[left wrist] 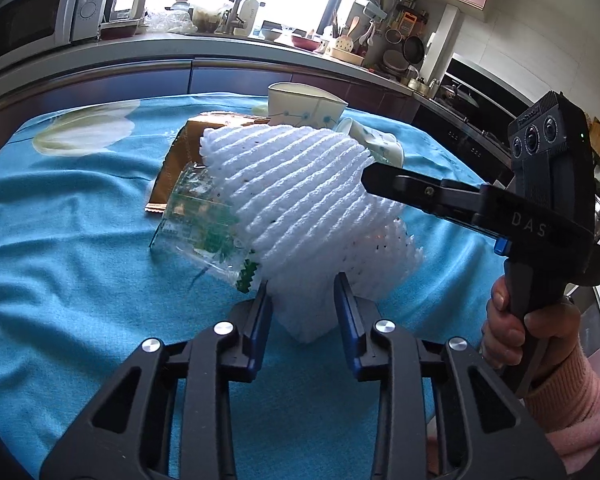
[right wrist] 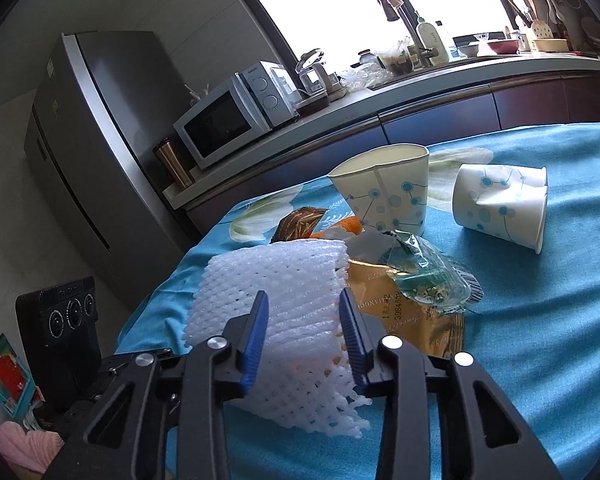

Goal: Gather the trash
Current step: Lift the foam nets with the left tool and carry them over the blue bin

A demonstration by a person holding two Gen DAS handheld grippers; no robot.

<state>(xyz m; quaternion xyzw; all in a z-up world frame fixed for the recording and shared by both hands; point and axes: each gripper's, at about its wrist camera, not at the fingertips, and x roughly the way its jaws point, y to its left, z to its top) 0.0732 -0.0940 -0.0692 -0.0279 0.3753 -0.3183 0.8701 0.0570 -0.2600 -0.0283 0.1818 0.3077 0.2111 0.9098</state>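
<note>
A white foam fruit net (left wrist: 300, 200) is held up over the blue tablecloth (left wrist: 80, 264) by both grippers. My left gripper (left wrist: 302, 300) pinches its near end between the blue pads. My right gripper (left wrist: 370, 180), held by a hand (left wrist: 512, 320), comes in from the right onto the net's side. In the right wrist view the foam net (right wrist: 284, 280) fills the gap of the right gripper (right wrist: 304, 316), pads pressing on it. Beneath lie a clear green-printed wrapper (left wrist: 200, 224) (right wrist: 428, 280) and a gold wrapper (left wrist: 184, 148) (right wrist: 412, 312).
Two crumpled paper cups (right wrist: 392, 196) (right wrist: 500, 204) lie further back, with orange peel (right wrist: 352, 226) and a brown wrapper (right wrist: 300, 222) beside them. The kitchen counter with a microwave (right wrist: 228, 120) runs behind the table; a fridge (right wrist: 80, 140) stands past the table's left edge.
</note>
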